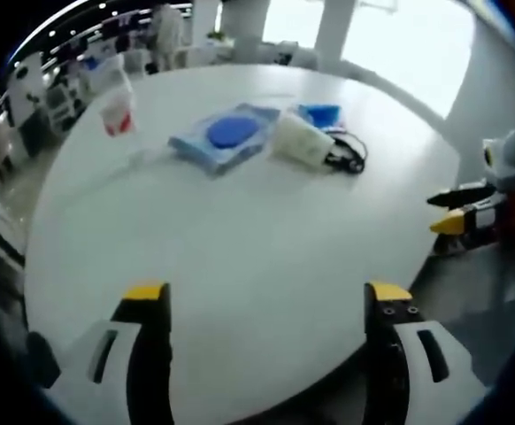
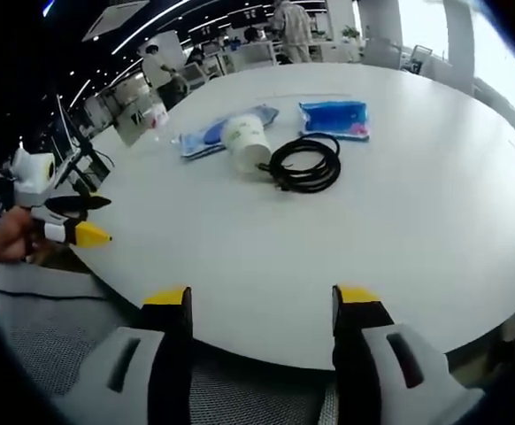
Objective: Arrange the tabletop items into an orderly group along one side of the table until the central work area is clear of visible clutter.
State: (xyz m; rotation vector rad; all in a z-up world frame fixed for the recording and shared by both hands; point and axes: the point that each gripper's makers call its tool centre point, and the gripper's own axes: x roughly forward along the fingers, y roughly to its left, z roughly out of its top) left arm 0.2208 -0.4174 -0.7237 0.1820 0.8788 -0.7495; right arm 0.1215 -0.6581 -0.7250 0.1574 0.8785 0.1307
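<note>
A: What do I have in the left gripper view?

B: My left gripper (image 1: 266, 297) hangs over the near edge of the round white table (image 1: 240, 239), jaws wide apart and nothing between them. Far across the top sits a clear plastic cup (image 1: 116, 111) with something red low inside; I cannot tell what it is. Near the middle of the far side lies a flat blue pouch (image 1: 226, 137) with a darker blue round shape showing on it. Touching its right end is a white paper cup (image 1: 300, 142) lying on its side, with a black cable (image 1: 346, 155) just beside it and a blue packet (image 1: 321, 113) behind. The other gripper (image 1: 470, 212) comes in at the right edge, off the table.

A: And the right gripper view?

B: My right gripper (image 2: 262, 301) is also spread wide and empty, at the table (image 2: 399, 204) rim. The paper cup (image 2: 247, 140) lies tipped with its mouth toward the coiled cable (image 2: 303, 164); I cannot see anything inside it. The pouch (image 2: 222, 131) is beside it on the left, the blue packet (image 2: 333, 119) well to the right of that, the clear cup (image 2: 156, 115) near the far edge. At left a hand (image 2: 10, 235) holds the left gripper (image 2: 85, 217), its jaws parted
</note>
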